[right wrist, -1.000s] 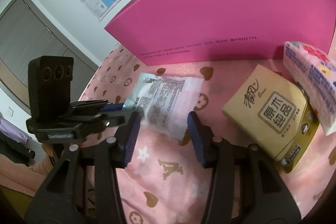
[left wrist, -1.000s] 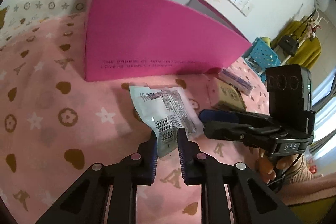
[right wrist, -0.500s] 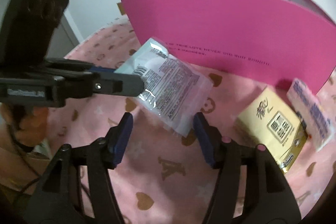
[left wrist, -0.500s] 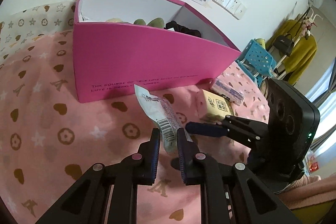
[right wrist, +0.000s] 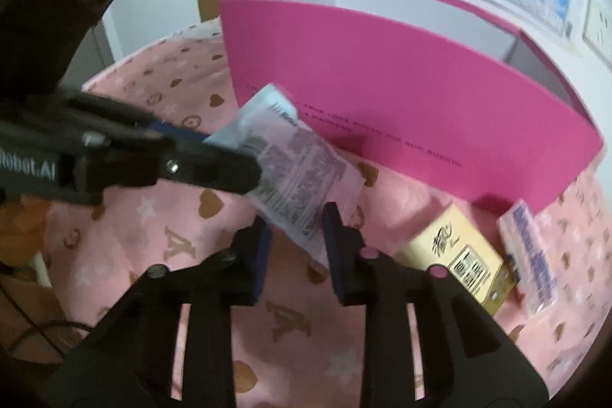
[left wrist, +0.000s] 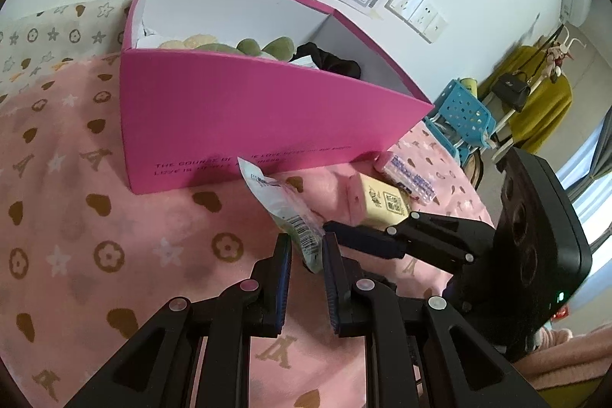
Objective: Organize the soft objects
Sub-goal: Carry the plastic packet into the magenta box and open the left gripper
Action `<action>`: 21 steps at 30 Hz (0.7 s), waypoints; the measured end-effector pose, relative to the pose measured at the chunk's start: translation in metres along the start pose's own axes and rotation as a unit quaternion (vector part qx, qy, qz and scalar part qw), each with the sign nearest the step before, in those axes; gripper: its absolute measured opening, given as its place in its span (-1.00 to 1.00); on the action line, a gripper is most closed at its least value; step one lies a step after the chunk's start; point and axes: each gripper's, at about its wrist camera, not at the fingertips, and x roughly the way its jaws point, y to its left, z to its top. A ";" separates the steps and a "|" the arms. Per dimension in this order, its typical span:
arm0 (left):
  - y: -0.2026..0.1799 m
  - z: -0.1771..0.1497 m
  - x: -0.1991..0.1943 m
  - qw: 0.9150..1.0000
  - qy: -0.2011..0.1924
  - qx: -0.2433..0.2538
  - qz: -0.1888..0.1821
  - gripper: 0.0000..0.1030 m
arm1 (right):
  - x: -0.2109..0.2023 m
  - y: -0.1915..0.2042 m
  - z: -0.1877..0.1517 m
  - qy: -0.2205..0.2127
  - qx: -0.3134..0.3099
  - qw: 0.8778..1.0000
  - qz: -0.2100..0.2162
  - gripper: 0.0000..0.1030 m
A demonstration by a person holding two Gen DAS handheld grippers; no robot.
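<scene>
A: Where's your crinkly clear plastic packet with the barcode label (left wrist: pixel 296 222)?

B: Lifted off the pink patterned blanket (left wrist: pixel 95 217), at 6 o'clock from the open magenta cardboard box (left wrist: pixel 237 117). Your left claw (left wrist: pixel 306 255) is clamped on its lower end.

A: Right claw (right wrist: pixel 296 230)?

B: Closing, packet's corner between its pads, contact unclear. Yellow tissue pack (right wrist: pixel 459 255) lies at 3 o'clock.

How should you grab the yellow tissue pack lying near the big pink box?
Probably across the two long sides of the yellow tissue pack, coming down from above. It lies flat on the pink blanket, so its broad printed face points up, and a floral tissue pack crowds its far side. The end facing away from the pink box looks freest.
</scene>
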 end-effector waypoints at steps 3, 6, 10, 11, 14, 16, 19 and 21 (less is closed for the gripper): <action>-0.004 0.003 -0.001 1.000 -0.004 0.003 -0.005 -0.69 | -0.005 0.006 -0.001 -0.014 -0.027 0.999 -0.018 -0.62; -0.011 0.004 -0.006 1.000 -0.012 0.010 -0.010 -0.69 | -0.011 0.010 -0.002 -0.022 -0.055 0.998 -0.036 -0.69; -0.022 0.010 -0.015 0.999 -0.026 0.018 -0.023 -0.69 | -0.025 0.011 -0.002 -0.039 -0.085 0.994 -0.064 -0.71; -0.027 0.011 -0.019 0.999 -0.032 0.023 -0.025 -0.69 | -0.032 0.010 -0.003 -0.046 -0.093 0.992 -0.073 -0.71; -0.042 0.019 -0.029 0.998 -0.048 0.041 -0.030 -0.69 | -0.050 0.008 0.000 -0.065 -0.106 0.989 -0.086 -0.71; -0.051 0.025 -0.034 0.996 -0.057 0.053 -0.031 -0.69 | -0.062 0.007 0.002 -0.076 -0.116 0.985 -0.100 -0.71; -0.066 0.039 -0.046 0.994 -0.075 0.074 -0.036 -0.69 | -0.076 0.003 0.011 -0.096 -0.127 0.980 -0.117 -0.71; -0.077 0.052 -0.052 0.991 -0.087 0.093 -0.038 -0.68 | -0.089 -0.002 0.019 -0.113 -0.134 0.976 -0.132 -0.71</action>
